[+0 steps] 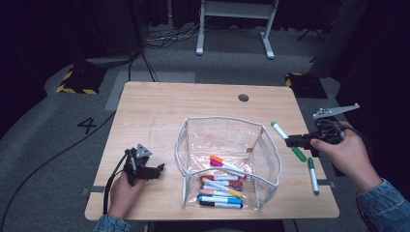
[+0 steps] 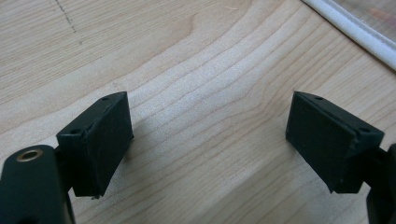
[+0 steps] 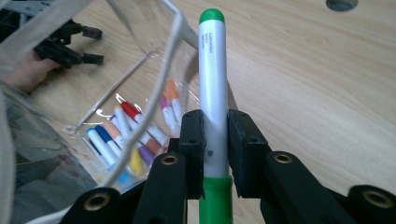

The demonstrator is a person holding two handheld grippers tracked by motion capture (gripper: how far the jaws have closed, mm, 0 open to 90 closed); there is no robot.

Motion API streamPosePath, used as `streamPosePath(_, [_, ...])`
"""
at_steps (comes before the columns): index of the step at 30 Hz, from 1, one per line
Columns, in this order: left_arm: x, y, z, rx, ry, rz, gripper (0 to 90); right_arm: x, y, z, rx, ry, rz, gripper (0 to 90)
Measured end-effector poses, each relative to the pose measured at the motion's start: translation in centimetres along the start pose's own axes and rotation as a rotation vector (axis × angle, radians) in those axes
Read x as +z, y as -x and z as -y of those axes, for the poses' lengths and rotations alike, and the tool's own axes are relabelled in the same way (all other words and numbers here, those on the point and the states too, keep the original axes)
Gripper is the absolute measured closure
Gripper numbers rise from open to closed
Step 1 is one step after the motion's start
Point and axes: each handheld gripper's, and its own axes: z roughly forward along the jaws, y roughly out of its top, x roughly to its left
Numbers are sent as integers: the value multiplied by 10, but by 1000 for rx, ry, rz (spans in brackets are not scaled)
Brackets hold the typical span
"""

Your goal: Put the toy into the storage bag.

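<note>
Right claw (image 1: pixel 290 140) clenched on green marker (image 3: pixel 213 93), lifted right of the clear pouch (image 1: pixel 263 159), likely for dropping in; left claw (image 2: pixel 208 140) released, idle left of it.

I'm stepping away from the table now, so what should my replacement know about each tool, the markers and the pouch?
Right tool: shut on a green marker, held in the air to the right of the clear pouch.
Left tool: open, holding nothing, low over the table left of the pouch.
Done: several coloured markers lie inside the pouch.
Left: put the held marker in, then the second green marker lying at the table's right edge.
</note>
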Motion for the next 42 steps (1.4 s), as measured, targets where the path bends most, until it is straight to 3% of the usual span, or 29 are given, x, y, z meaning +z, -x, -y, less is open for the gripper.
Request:
streamPosePath(8, [0, 0, 0, 0, 0, 0, 148, -10, -33, -31, -98, -2, -44, 769])
streamPosePath(15, [1, 0, -1, -3, 0, 1, 147, 5, -67, -57, -181, -47, -114, 769])
streamPosePath(20, [1, -1, -1, -2, -1, -1, 148, 26, -89, -72, -236, -99, -170, 769])
streamPosePath(27, [1, 0, -1, -3, 0, -1, 148, 62, -109, -86, -292, -168, -232, 769])
streamPosePath(34, [1, 0, -1, -4, 0, 0, 148, 103, -119, -82, -320, -262, -290, 769])
streamPosePath(42, [1, 0, -1, -4, -1, -1, 148, 144, -120, -68, -339, -361, -319, 769])
